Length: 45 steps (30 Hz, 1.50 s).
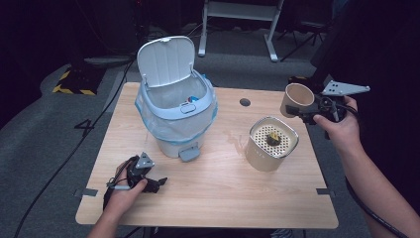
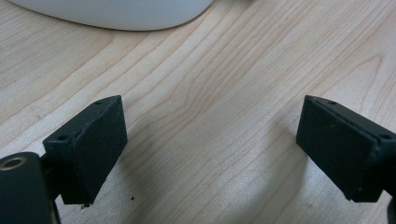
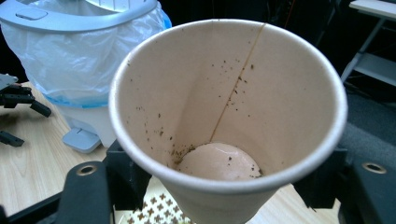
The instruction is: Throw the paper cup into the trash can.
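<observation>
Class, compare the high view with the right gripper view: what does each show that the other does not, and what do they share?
High view alone: the perforated top of the beige canister with a dark lump on it, and the bin's raised lid.
Right gripper view alone: the inside of the paper cup, with brown specks and residue at its bottom.
Both: the cup held in the right gripper, the lined pedal bin, the wooden table, and the left gripper.

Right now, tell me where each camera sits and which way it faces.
High view: above the person's side, looking forward and down on the table; both forearms show.
Left gripper view: rides the left gripper, looking down at the wood between open jaws.
Right gripper view: rides the right gripper, looking into the paper cup it holds.
Shared: high and right gripper views both show the pedal bin.
</observation>
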Each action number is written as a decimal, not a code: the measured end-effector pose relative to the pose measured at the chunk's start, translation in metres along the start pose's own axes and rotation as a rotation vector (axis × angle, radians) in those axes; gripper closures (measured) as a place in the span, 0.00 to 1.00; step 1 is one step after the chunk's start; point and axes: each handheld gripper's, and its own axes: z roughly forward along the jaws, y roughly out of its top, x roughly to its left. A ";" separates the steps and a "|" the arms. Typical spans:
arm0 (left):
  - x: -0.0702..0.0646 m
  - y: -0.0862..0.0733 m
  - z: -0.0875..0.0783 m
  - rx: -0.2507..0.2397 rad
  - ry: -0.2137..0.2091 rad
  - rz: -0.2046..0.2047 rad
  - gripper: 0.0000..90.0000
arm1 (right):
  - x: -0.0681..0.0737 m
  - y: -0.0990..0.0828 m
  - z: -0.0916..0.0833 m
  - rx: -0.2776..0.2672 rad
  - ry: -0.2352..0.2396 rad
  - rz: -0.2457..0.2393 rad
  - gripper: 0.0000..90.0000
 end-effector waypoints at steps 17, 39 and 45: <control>0.001 0.000 0.000 0.001 -0.004 0.009 0.10 | 0.005 0.049 0.040 -0.014 0.098 -0.050 0.35; 0.001 0.001 0.001 0.000 -0.004 0.008 0.10 | 0.015 0.105 0.072 -0.070 0.187 -0.085 0.35; 0.001 0.002 0.002 0.003 -0.004 0.009 0.09 | 0.025 0.117 0.091 -0.084 0.220 -0.100 0.35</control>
